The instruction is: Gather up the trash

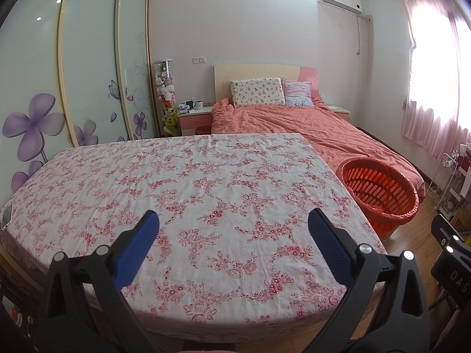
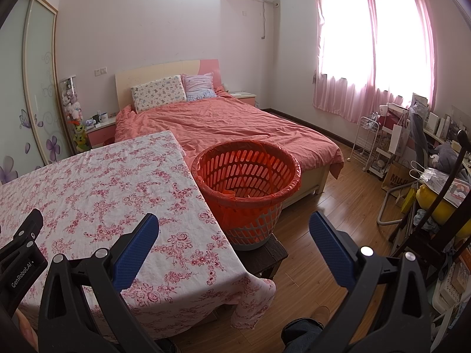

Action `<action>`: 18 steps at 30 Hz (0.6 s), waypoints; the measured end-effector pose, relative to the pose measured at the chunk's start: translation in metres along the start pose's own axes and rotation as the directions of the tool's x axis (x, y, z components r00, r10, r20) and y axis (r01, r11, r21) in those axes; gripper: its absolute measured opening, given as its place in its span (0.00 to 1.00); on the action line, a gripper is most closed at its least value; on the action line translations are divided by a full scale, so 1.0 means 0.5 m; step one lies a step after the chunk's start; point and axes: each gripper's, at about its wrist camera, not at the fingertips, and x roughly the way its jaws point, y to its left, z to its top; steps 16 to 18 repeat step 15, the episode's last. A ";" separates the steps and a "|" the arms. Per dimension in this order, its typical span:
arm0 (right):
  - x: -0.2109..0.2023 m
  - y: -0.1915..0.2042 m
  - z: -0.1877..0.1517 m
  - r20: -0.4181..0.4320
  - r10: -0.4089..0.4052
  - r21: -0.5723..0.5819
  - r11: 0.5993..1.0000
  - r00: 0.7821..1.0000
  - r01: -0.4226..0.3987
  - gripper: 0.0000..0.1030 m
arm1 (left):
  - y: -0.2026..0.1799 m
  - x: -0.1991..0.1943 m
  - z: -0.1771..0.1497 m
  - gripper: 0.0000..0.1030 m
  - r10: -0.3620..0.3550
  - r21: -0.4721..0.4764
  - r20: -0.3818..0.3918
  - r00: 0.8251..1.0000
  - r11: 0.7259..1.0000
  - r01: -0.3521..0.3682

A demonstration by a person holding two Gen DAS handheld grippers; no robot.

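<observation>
Left wrist view: the left gripper (image 1: pixel 232 220) hovers above the floral tablecloth (image 1: pixel 188 182), jaws spread wide and holding nothing. Only this view shows a phone (image 1: pixel 6 216) lying at the cloth's far-left edge. The orange trash basket (image 1: pixel 379 194) stands just beside the table's right edge.

Right wrist view: the right gripper (image 2: pixel 234 225) is likewise spread and empty. Only here, the basket's dark stool (image 2: pixel 265 254) and plastic liner are visible. A pink bed (image 2: pixel 235 126), curtains (image 2: pixel 374 44) and wooden floor (image 2: pixel 318 214) surround it.

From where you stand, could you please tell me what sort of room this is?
A bedroom, most likely: a made bed with pillows, a sliding wardrobe, and a nightstand beside the bed.
</observation>
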 end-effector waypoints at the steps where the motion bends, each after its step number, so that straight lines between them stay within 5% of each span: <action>1: 0.000 -0.002 0.000 -0.001 0.001 0.000 1.000 1.000 -0.001 0.98 | 0.000 0.000 0.000 0.96 0.000 0.000 0.000 1.000 1.000 0.000; 18: 0.001 -0.001 0.000 -0.002 0.001 -0.001 1.000 1.000 -0.001 0.98 | 0.004 0.005 -0.006 0.96 -0.004 -0.002 -0.006 1.000 1.000 0.004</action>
